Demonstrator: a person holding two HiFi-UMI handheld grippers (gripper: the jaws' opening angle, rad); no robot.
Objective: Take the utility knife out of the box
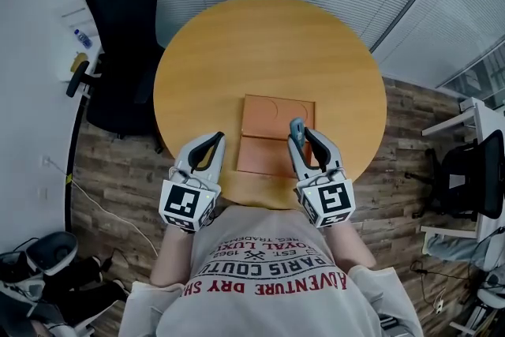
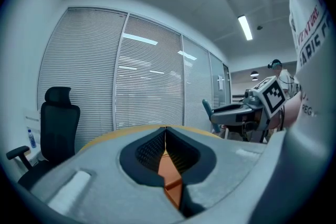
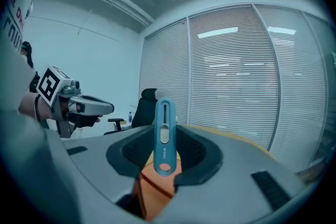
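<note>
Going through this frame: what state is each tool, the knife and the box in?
Left tool: shut, holding nothing.
Right tool: shut on the knife.
Knife: held upright, out of the box, no blade showing.
Box: open, lid lying flat on the table.

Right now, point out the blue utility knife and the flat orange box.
Blue utility knife (image 3: 164, 136): right gripper view, on its slider.
Flat orange box (image 1: 276, 116): head view, on its far half.
</note>
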